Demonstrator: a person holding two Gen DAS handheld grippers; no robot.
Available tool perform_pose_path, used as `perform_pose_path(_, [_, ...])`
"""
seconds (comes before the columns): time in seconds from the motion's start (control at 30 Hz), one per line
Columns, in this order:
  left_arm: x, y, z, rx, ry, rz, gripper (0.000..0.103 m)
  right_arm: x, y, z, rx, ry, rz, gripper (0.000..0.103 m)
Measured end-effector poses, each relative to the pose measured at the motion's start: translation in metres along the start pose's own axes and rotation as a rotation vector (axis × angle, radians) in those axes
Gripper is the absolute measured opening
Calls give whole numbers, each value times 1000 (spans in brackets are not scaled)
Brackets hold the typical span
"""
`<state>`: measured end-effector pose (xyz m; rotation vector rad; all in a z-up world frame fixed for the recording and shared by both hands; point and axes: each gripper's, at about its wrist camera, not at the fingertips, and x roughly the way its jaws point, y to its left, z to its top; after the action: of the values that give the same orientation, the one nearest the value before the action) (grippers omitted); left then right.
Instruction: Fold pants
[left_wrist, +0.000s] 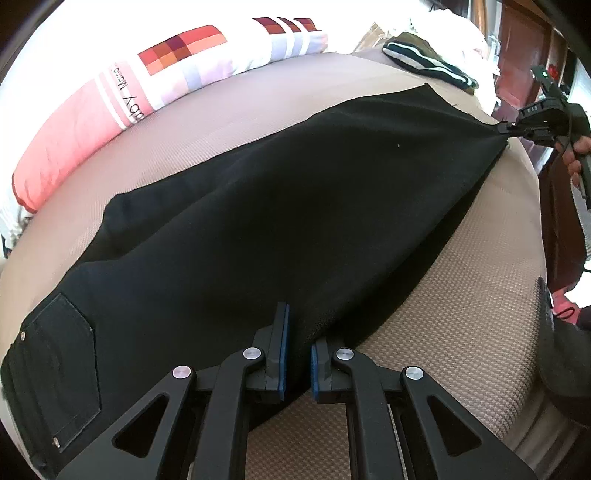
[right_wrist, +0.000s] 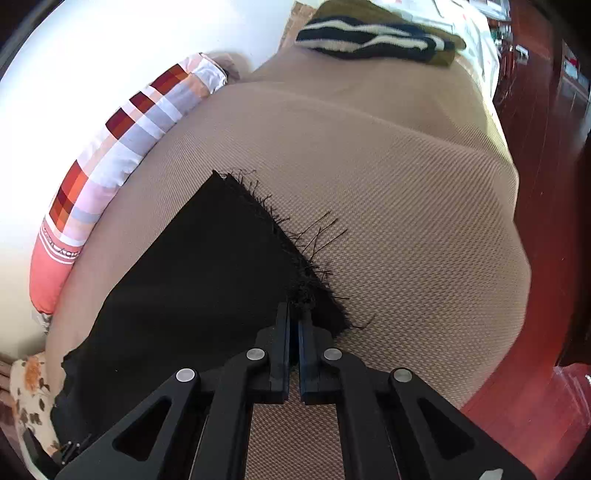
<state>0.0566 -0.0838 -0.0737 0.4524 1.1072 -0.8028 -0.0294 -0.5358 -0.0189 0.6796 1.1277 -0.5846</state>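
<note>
Black pants lie lengthwise on a tan mattress, with a back pocket at the near left. My left gripper is shut on the pants' near edge at the thigh. My right gripper, seen at the far right of the left wrist view, pinches the leg end and pulls it taut. In the right wrist view the right gripper is shut on the frayed hem of the pants.
A pink and checked pillow lies along the mattress's far side. A striped dark garment sits at the far end. The mattress edge drops to a red wooden floor on the right.
</note>
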Motion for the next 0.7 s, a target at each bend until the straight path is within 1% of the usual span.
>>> perform_pose_path(0.1, [4, -1, -2, 27, -1, 15, 10, 15, -3, -5, -21, 25, -37, 2])
perform_pose_path(0.2, [3, -1, 2, 31, 23, 1, 17, 14, -2, -6, -28, 12, -59, 1])
perform_pose_path(0.23, [2, 1, 3, 18, 35, -16, 22, 13, -2, -5, -21, 15, -61, 3])
perform_pose_path(0.27, [-2, 5, 5, -4, 43, -47, 31, 14, -3, -5, -22, 18, -63, 3])
perform_pose_path(0.3, [-6, 7, 5, -24, 40, -67, 38, 13, -4, -5, -26, 24, -68, 4])
perform_pose_path(0.33, [-9, 12, 5, -43, 39, -81, 54, 12, -5, -5, -30, 31, -78, 10])
perform_pose_path(0.37, [-17, 17, 5, -72, 29, -106, 61, 9, -5, -4, -33, 31, -93, 14])
perform_pose_path(0.4, [-24, 21, 4, -89, 11, -127, 61, 4, -5, -3, -39, 24, -121, 20])
perform_pose_path(0.43, [-32, 26, 4, -111, -16, -150, 61, 0, -5, 0, -45, 19, -130, 20])
perform_pose_path(0.47, [-40, 33, 4, -137, -43, -169, 64, -5, -5, 5, -51, 14, -114, 20])
perform_pose_path(0.5, [-46, 39, 5, -164, -68, -170, 66, -11, -5, 12, -55, 1, -84, 20])
perform_pose_path(0.57, [-52, 59, 7, -253, -143, -101, 69, -17, 1, 32, -76, -21, -32, 21])
perform_pose_path(0.6, [-52, 68, 6, -291, -159, -73, 69, -15, 7, 41, -92, -18, 0, 23])
perform_pose_path(0.63, [-47, 81, 7, -355, -165, -33, 69, -12, 15, 51, -108, -16, 34, 24])
perform_pose_path(0.7, [-39, 101, 7, -459, -158, 21, 69, 4, 32, 73, -142, 9, 102, 28])
